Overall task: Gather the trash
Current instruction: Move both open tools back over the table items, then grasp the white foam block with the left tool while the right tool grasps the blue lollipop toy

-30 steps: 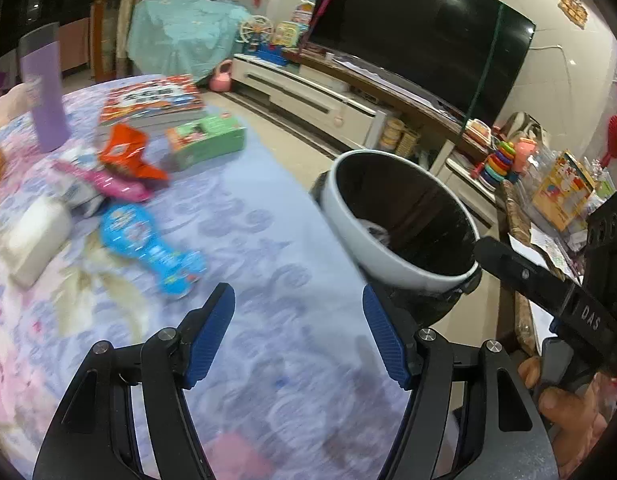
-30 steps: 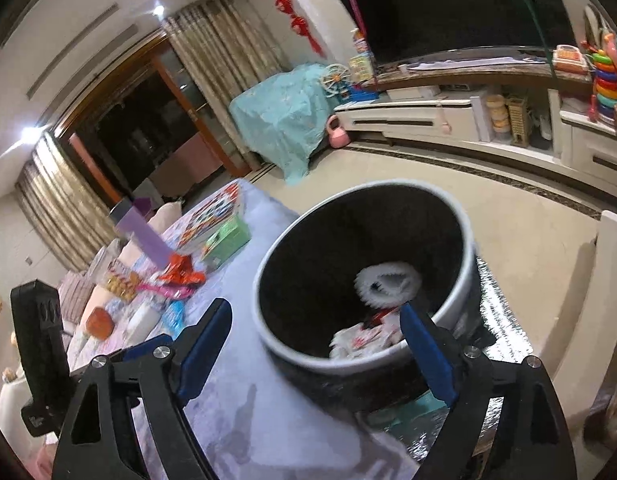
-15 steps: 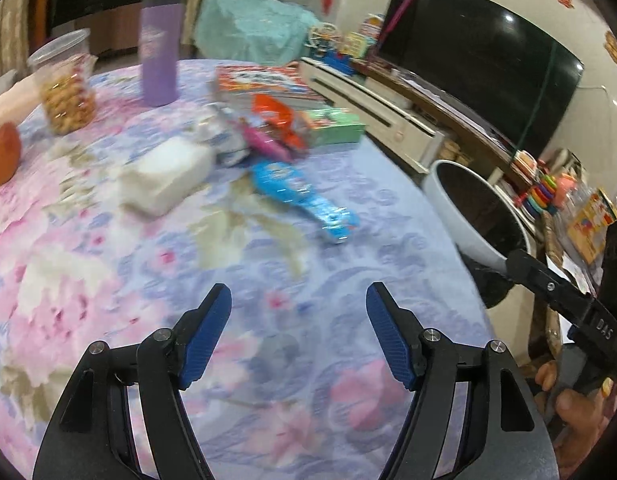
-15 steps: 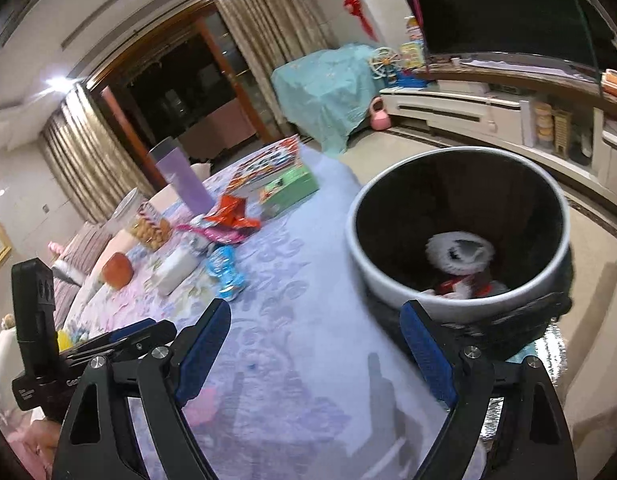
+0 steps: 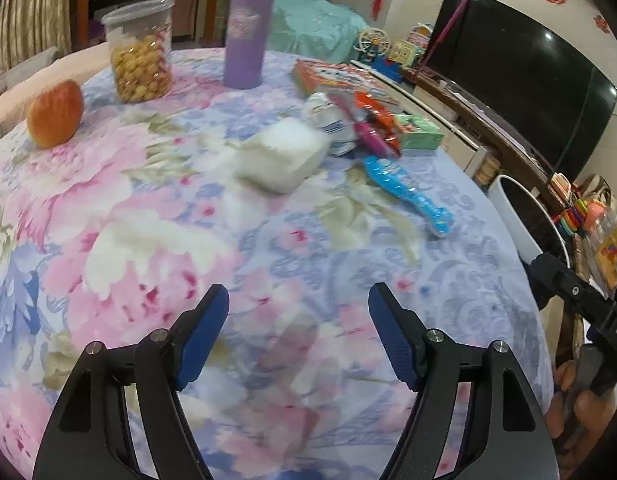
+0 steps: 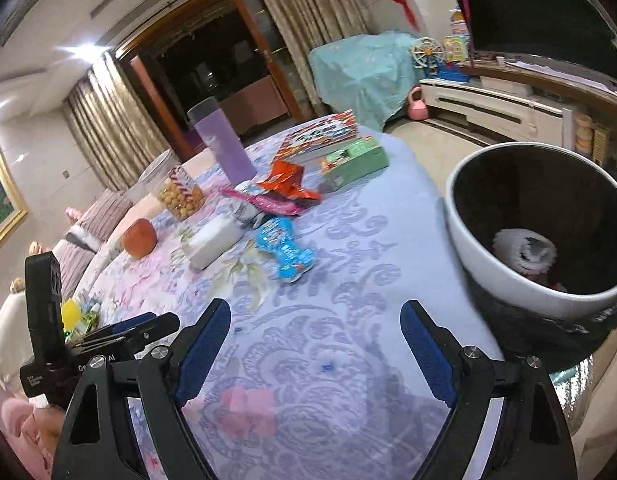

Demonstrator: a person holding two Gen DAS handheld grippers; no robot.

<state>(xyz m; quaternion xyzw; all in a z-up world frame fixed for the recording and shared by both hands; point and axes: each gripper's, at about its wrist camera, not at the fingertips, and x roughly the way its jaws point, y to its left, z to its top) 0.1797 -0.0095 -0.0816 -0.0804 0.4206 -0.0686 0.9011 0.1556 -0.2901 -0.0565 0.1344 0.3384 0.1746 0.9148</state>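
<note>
The left wrist view looks from low over the near tabletop (image 5: pixel 156 216) edge across to the wrappers (image 5: pixel 404 192), with the bin (image 5: pixel 508 216) at its right margin. The right wrist view sits nearer the bin (image 6: pixel 488 256), facing the same wrappers (image 6: pixel 284 248). Both share the apple (image 5: pixel 56 114) (image 6: pixel 139 238), jar and purple cup.

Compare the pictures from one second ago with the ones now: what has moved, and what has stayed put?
The left gripper has swung away from the trash bin toward the table's wrappers, so the apple and cookie jar now show. The right gripper has drawn back from the bin too. Both stay open and empty. The blue wrapper and other items have not moved.
</note>
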